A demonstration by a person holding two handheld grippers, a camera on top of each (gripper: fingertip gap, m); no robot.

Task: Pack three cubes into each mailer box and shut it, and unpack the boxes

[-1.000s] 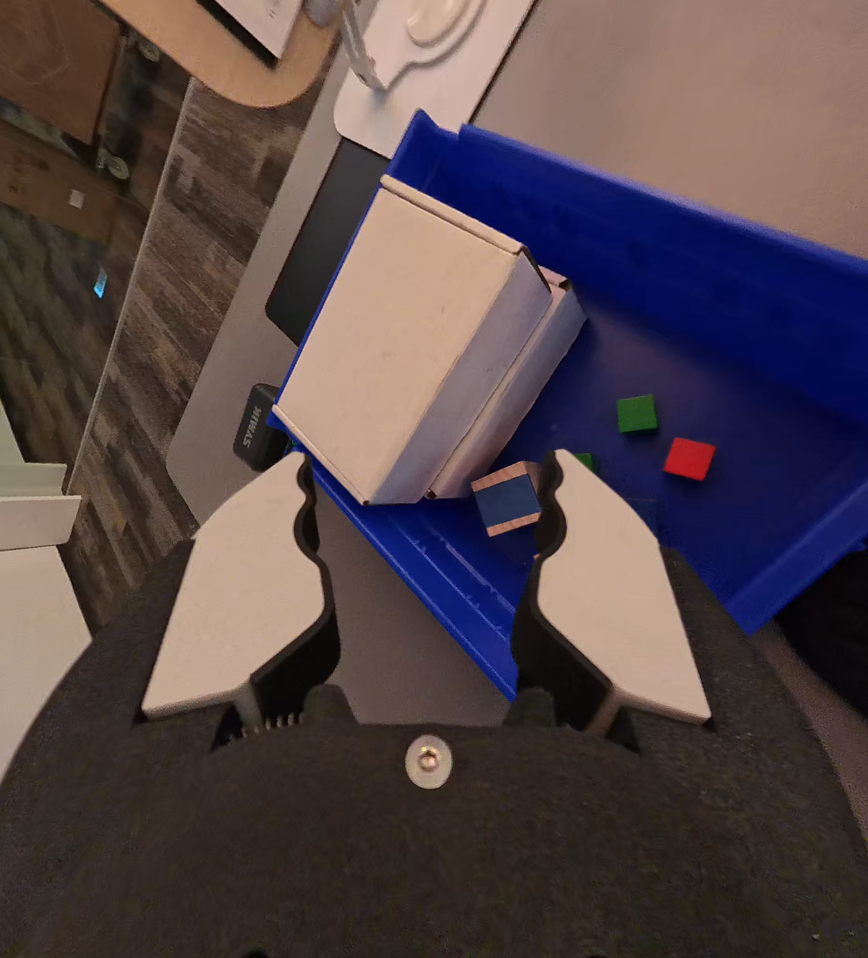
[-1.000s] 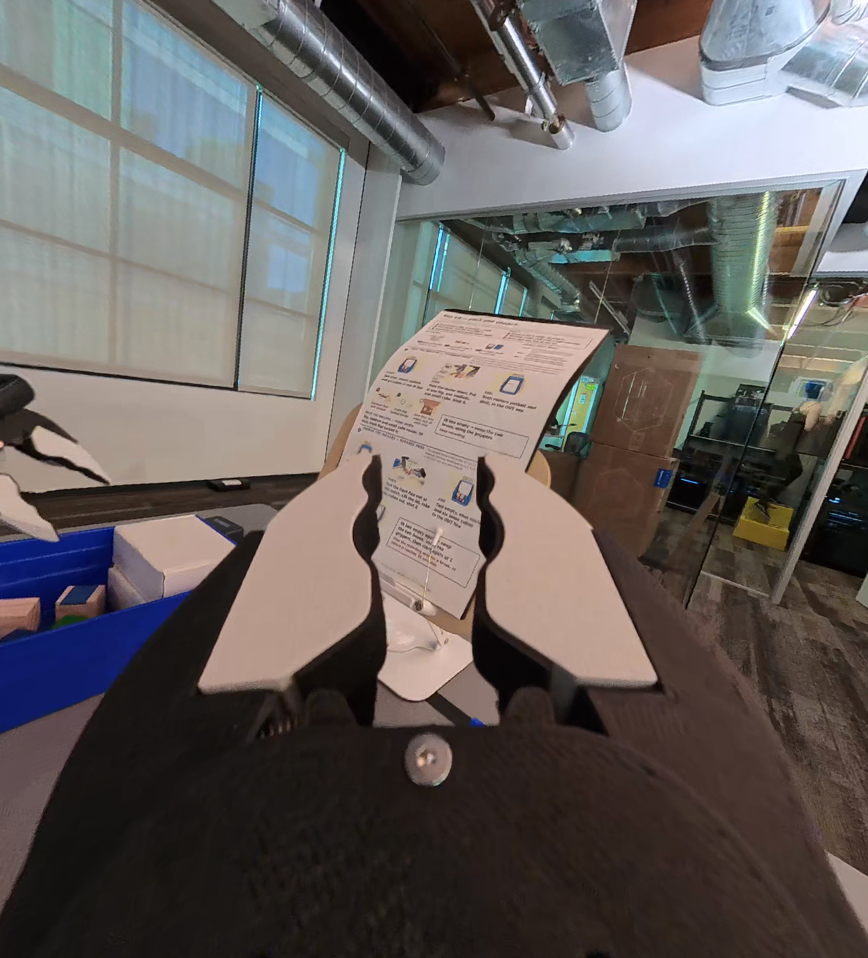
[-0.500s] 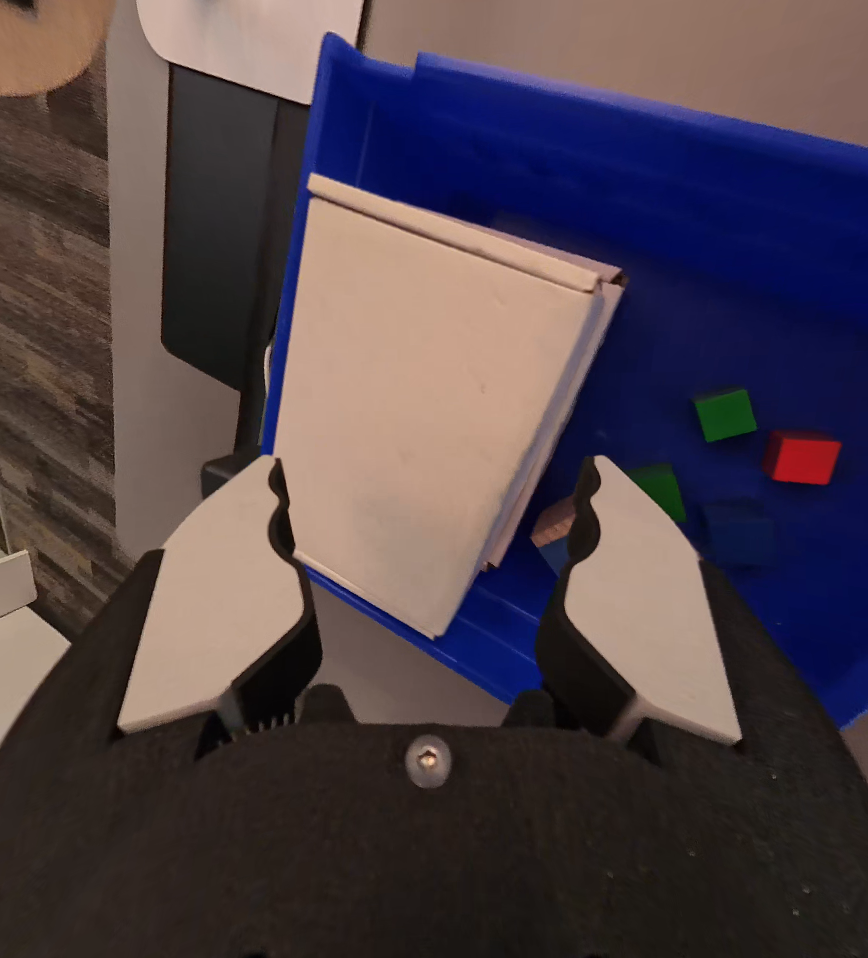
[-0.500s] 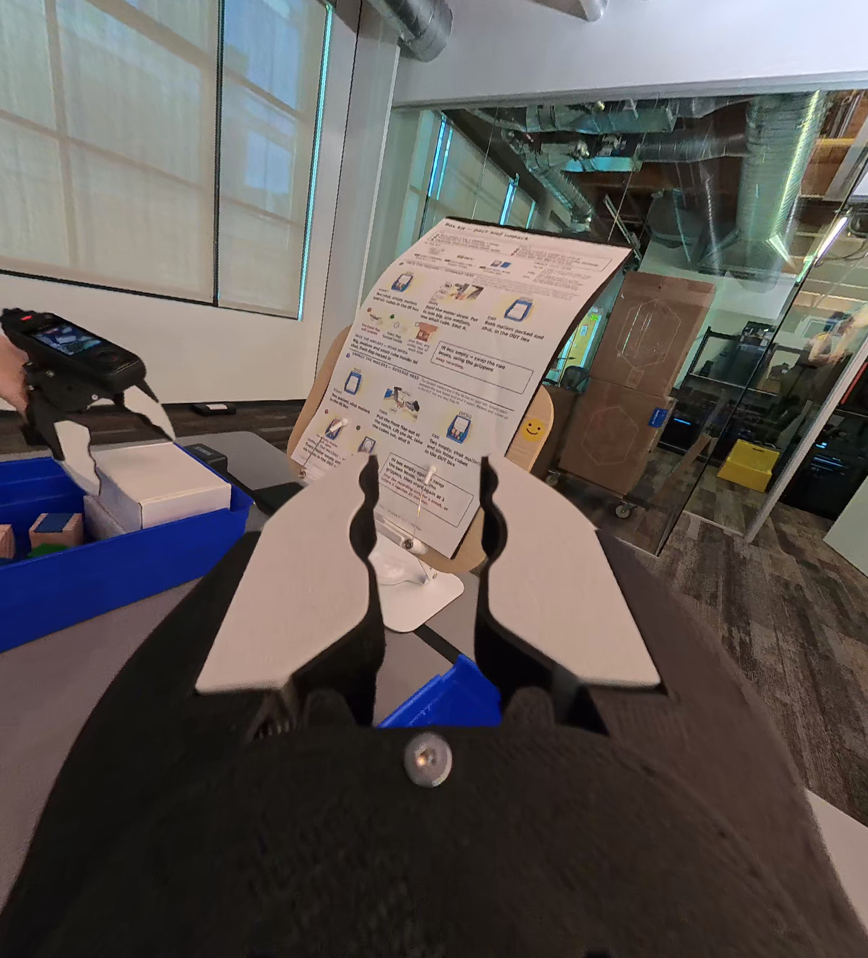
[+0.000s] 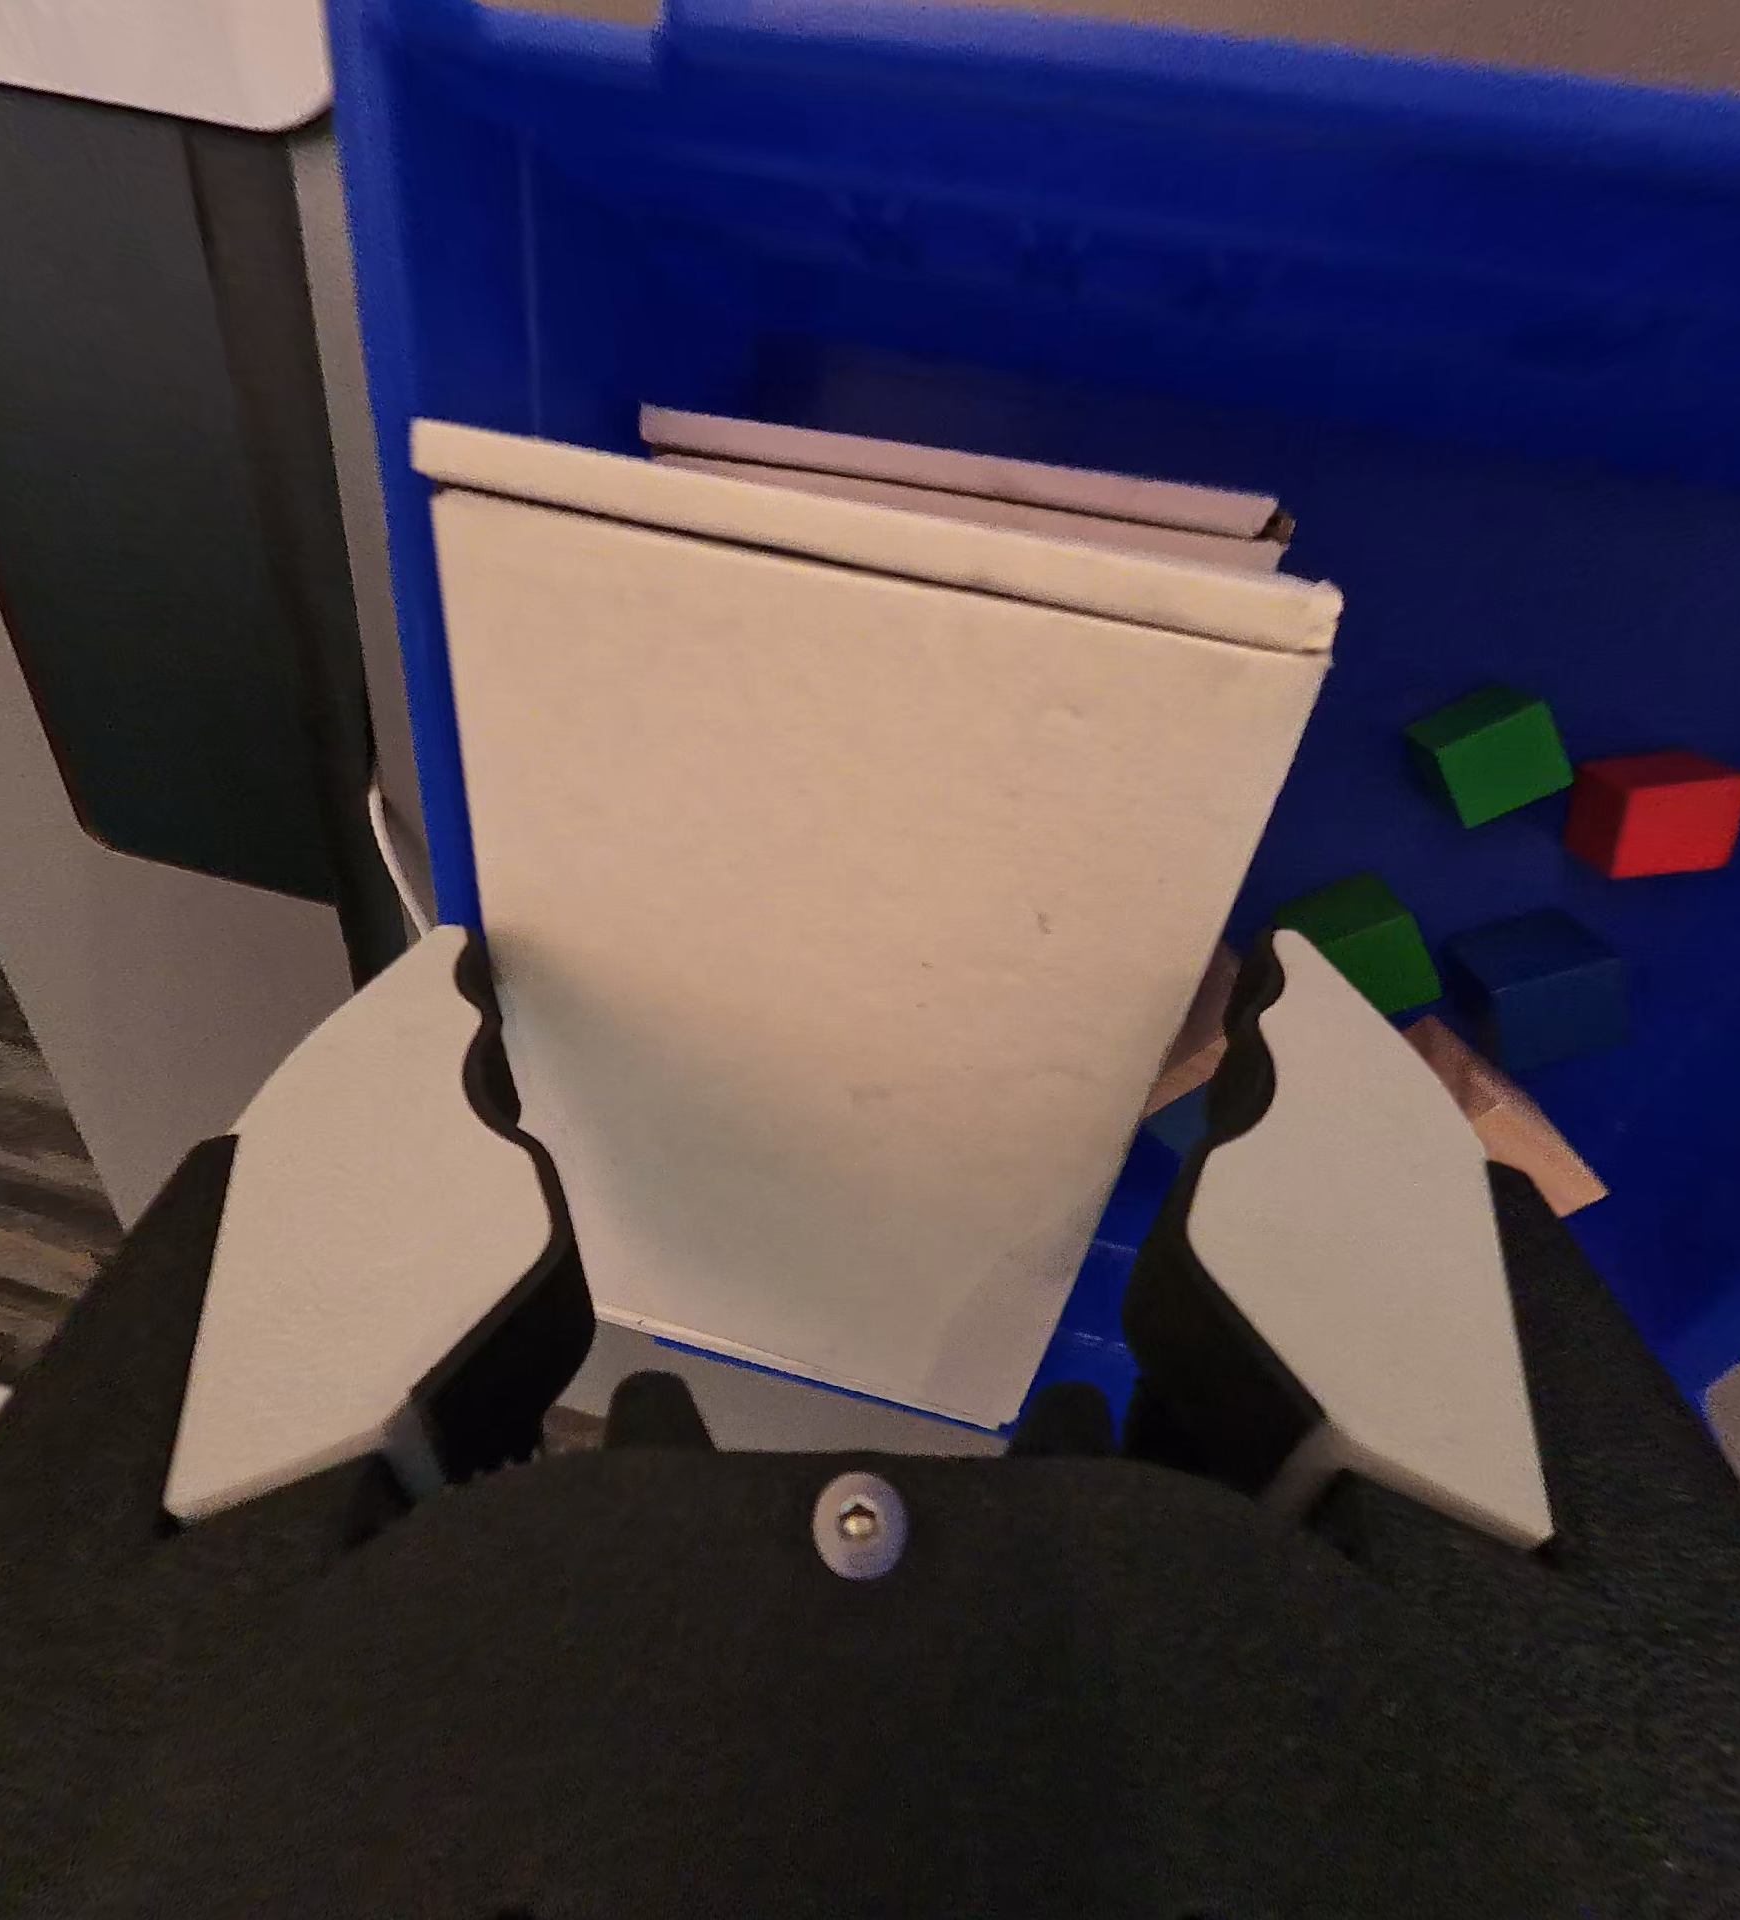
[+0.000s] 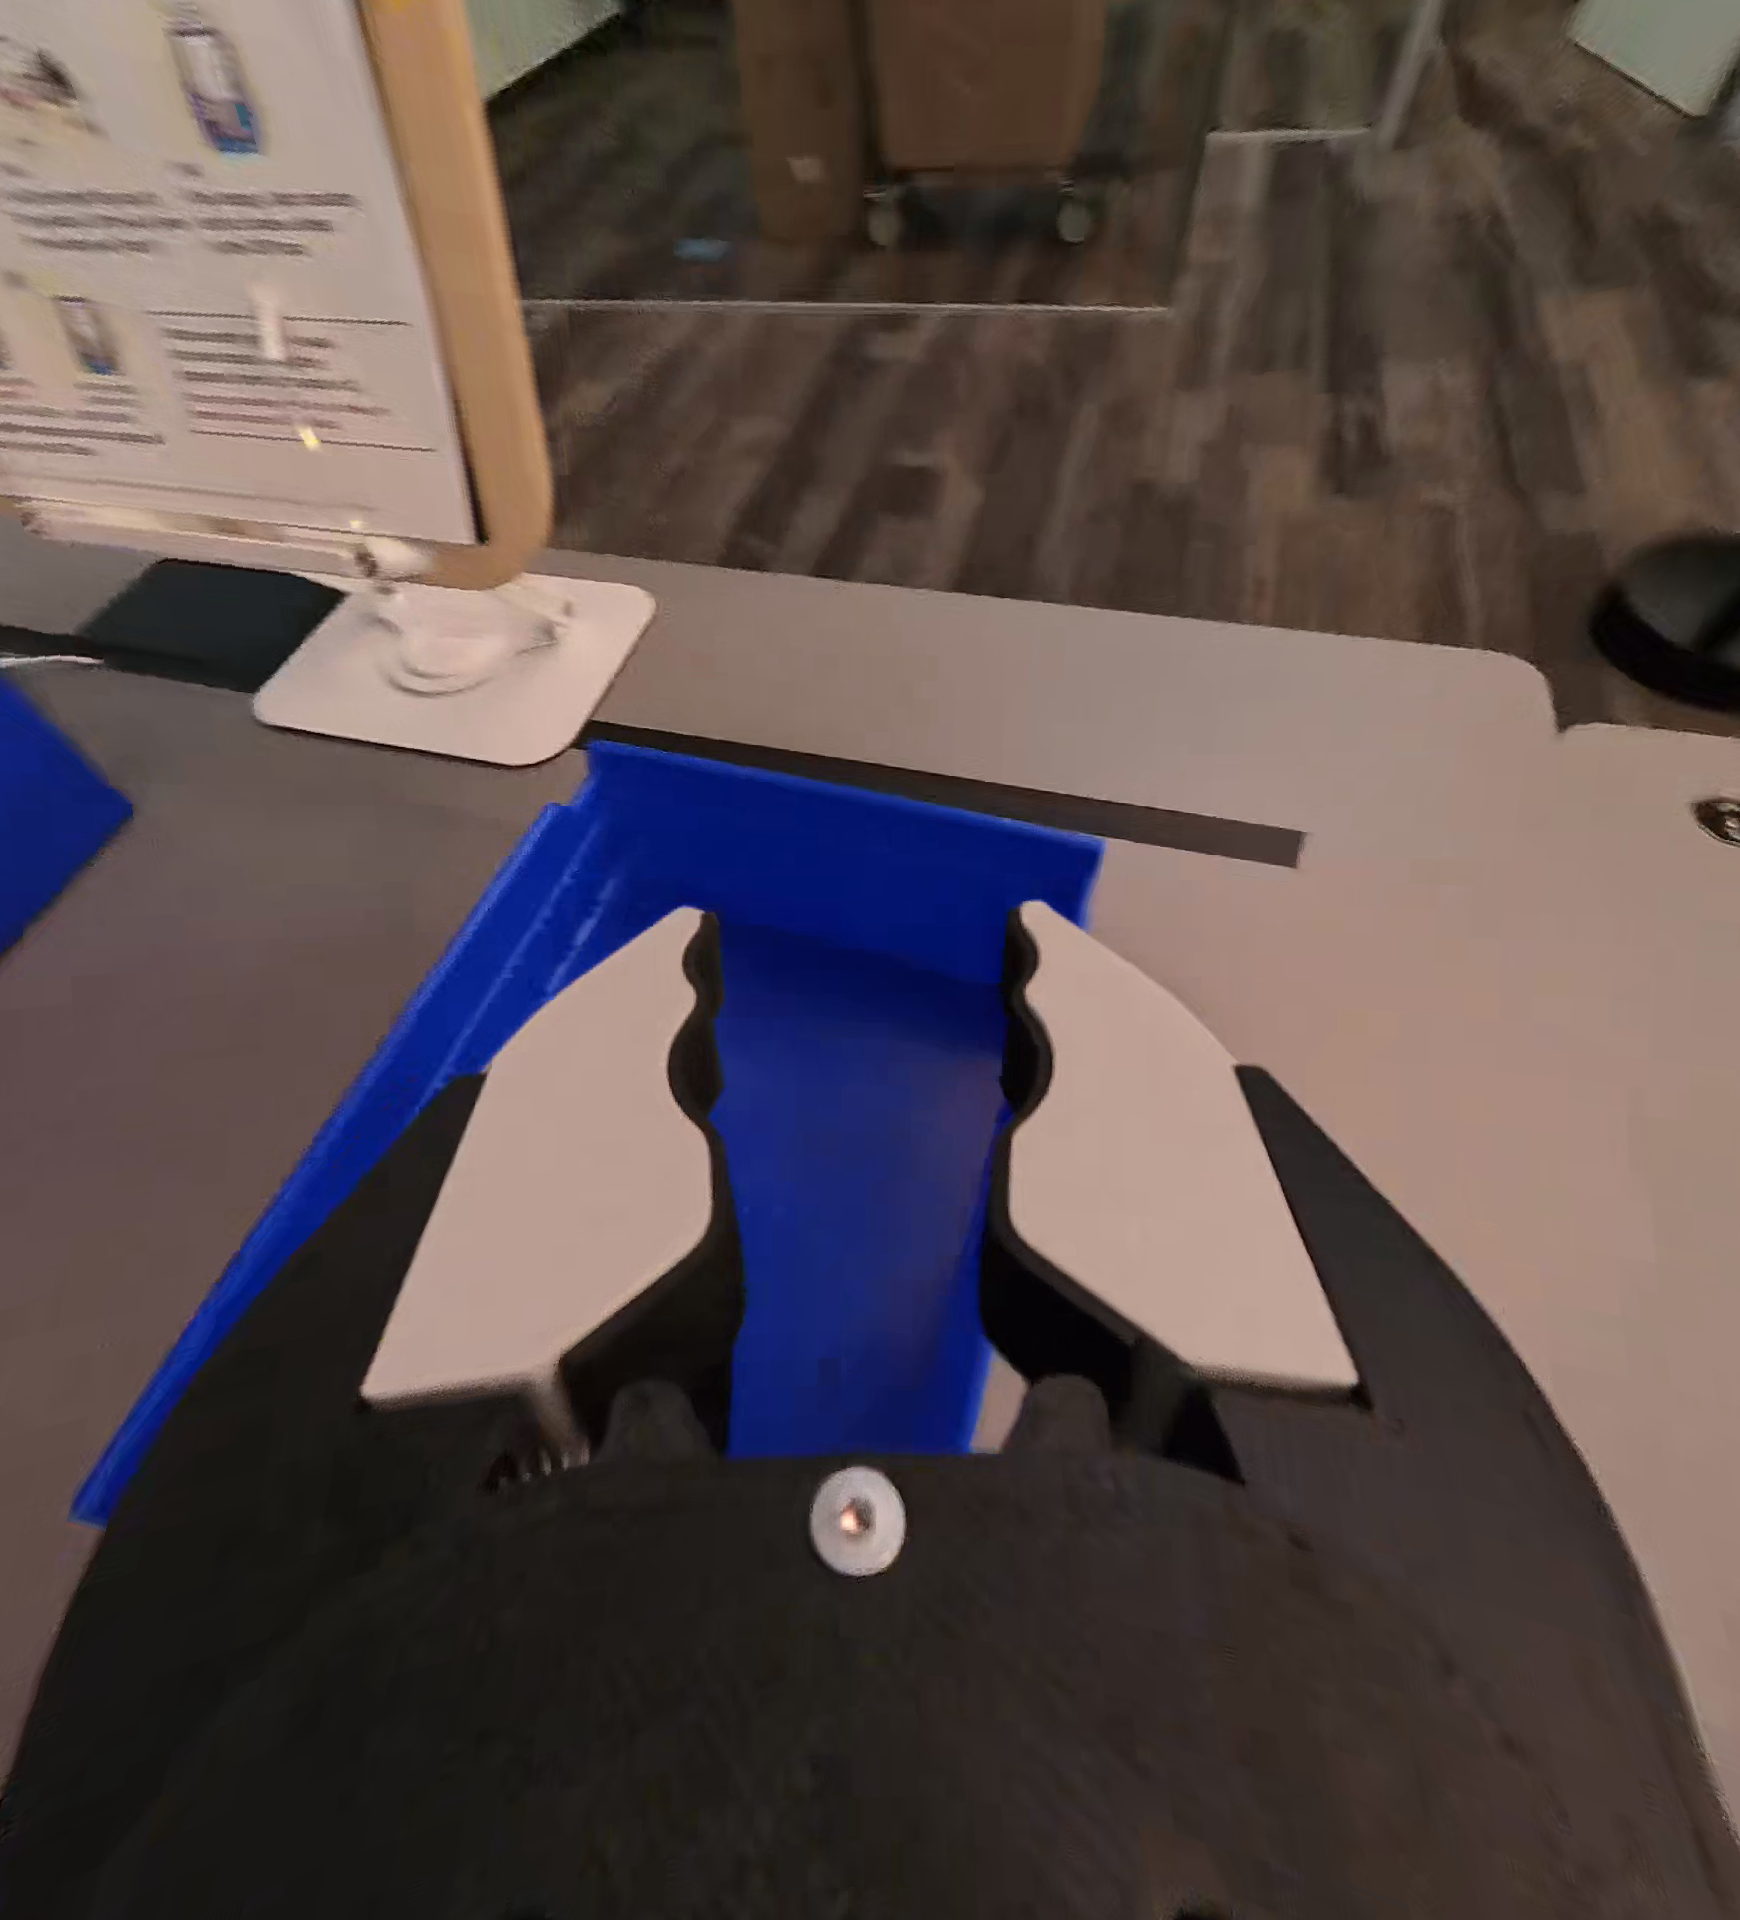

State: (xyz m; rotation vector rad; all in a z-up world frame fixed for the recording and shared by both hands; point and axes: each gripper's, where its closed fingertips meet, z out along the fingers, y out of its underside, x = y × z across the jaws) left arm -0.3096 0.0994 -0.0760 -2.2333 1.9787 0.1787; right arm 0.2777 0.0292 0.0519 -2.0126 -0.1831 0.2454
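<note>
white mailer box [image 5: 845, 883], blue bin [image 5: 1053, 208], green cube [image 5: 1489, 753], red cube [image 5: 1661, 816]

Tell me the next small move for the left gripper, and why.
Probably close the left gripper on the top white mailer box. It is open, with a finger on each side of that closed box, which lies on a second box in the blue bin. The right gripper hangs open over another blue bin.

We see a printed instruction sheet [image 6: 170, 260] standing on a white stand base [image 6: 461, 675] on the grey table [image 6: 1365, 1039]. A black pad [image 6: 211, 623] lies just left of that base; wood-look flooring [image 6: 949, 416] stretches beyond it.
</note>
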